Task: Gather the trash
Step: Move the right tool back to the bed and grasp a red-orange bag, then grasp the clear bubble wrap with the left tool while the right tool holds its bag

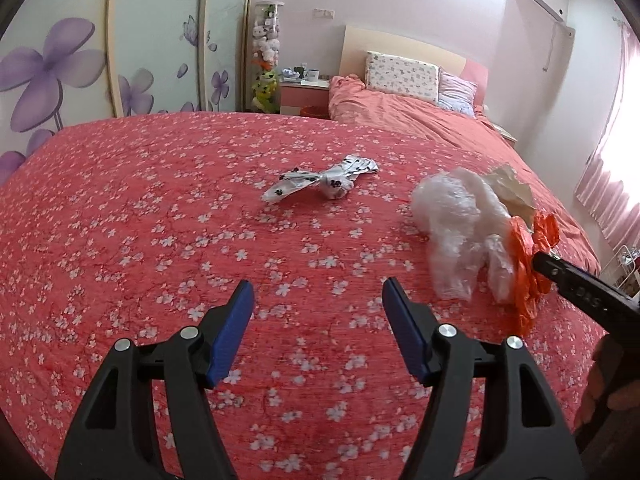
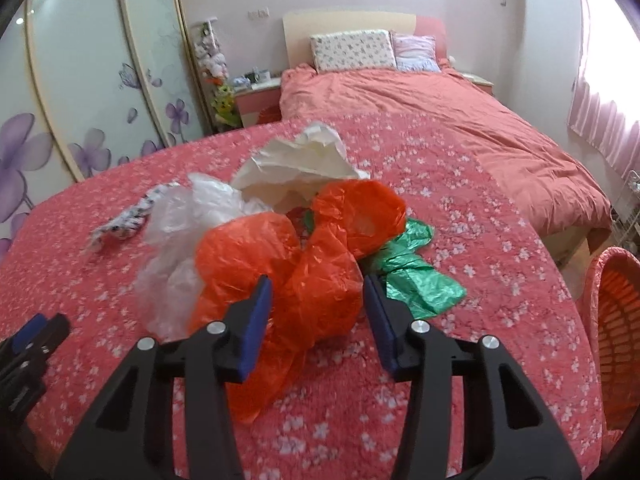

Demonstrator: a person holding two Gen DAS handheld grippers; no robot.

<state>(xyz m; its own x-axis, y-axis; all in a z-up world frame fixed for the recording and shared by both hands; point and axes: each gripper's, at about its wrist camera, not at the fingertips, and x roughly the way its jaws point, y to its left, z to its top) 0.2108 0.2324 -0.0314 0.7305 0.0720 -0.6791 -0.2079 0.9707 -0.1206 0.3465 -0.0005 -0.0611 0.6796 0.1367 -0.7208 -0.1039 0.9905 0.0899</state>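
An orange plastic bag lies crumpled on the red flowered table cover. My right gripper is open, its blue pads either side of the orange bag. Around it lie a clear plastic bag, a cream crumpled paper, a green bag and a black-and-white patterned wrapper. My left gripper is open and empty over bare cover. Ahead of it lies the patterned wrapper; to its right are the clear bag and the orange bag.
An orange slatted basket stands at the table's right edge. Behind is a bed with a pink duvet, a nightstand and a flowered wardrobe. My right gripper's finger enters the left wrist view at right.
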